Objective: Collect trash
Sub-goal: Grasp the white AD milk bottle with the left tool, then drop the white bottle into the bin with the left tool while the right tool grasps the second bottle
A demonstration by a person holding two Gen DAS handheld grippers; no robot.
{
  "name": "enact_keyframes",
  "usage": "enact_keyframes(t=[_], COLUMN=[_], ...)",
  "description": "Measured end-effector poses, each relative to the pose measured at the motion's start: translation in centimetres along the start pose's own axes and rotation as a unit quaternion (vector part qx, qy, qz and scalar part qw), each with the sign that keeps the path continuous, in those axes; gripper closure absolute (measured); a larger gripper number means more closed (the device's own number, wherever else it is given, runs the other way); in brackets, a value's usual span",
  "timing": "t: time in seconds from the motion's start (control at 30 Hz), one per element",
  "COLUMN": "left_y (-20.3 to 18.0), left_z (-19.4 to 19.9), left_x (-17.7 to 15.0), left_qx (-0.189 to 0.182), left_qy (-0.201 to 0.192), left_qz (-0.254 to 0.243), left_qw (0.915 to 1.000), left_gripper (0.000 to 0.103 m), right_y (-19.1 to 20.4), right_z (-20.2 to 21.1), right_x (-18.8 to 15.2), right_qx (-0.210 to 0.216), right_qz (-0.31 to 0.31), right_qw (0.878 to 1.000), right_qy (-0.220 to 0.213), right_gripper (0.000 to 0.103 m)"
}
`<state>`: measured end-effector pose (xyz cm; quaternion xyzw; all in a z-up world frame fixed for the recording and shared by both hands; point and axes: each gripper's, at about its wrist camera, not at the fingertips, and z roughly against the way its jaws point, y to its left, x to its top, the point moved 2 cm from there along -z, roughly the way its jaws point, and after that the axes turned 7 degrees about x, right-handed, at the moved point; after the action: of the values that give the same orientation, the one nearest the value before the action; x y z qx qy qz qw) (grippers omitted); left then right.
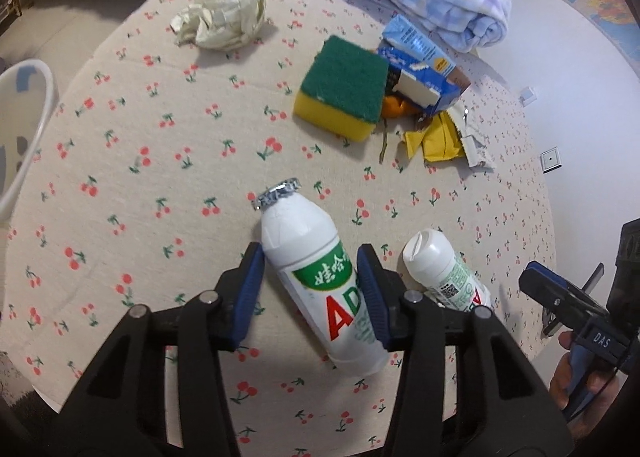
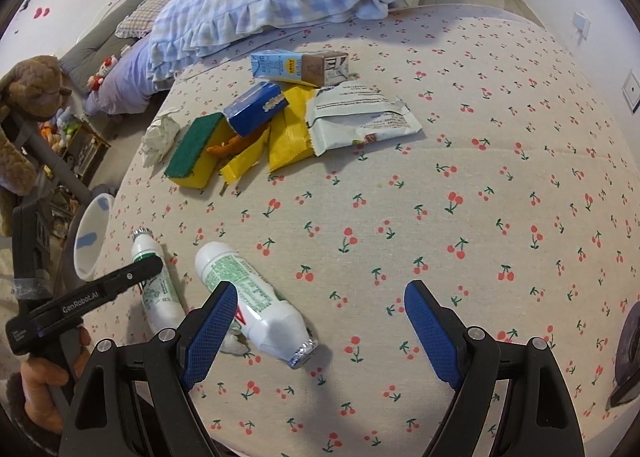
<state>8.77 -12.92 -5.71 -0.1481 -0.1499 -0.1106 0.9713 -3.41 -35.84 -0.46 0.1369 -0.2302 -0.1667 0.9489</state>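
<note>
The left tool (image 1: 311, 289) clamps a smooth white plastic bottle (image 1: 316, 277) lying on the cherry-print bed (image 1: 160, 145). The right tool (image 2: 316, 321) gapes empty beside a second bottle (image 2: 256, 305), foil-capped.

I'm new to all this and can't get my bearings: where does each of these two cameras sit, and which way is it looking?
Left wrist view: sits on the left gripper, looking down along its jaws, which flank a white bottle; the right hand shows at the right edge.
Right wrist view: sits on the right gripper, looking down at the cherry-print cloth between its wide jaws; the left hand shows at the left edge.
Shared: that white bottle, a second bottle and the sponge.
</note>
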Motion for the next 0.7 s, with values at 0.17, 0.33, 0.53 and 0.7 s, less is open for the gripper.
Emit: enact_keyframes(t=[0.17,0.33,0.53,0.7], left_y=[0.8,1.8,2.9,3.9], left_z=[1.3,2.4,3.2,3.6], left_x=[0.3,0.3,0.3,0.3], left_qx=[0.006,0.010,0.015,0.014], left_qy=[-0.022,-0.039,-0.052,-0.056], left_qz=[-0.006,-0.008,-0.006,0.003], left_qw=[0.9997,0.9992,0.9985,0.9983], left_gripper=[0.055,0.055,0.056,0.056], right_y=[1.1,2.5,4.7,6.0], right_z=[-0.4,-1.3,-3.0,-4.9], right_x=[-0.1,-0.4,-0.8,-1.0], right_qx=[0.007,0.009,0.014,0.012], right_qz=[0.017,0.040,0.069,0.081], right_qw=[1.000,0.999,0.997,0.995], right_qy=[0.004,0.017,0.041,0.062], right_gripper=[0.016,0.018,0.030,0.038])
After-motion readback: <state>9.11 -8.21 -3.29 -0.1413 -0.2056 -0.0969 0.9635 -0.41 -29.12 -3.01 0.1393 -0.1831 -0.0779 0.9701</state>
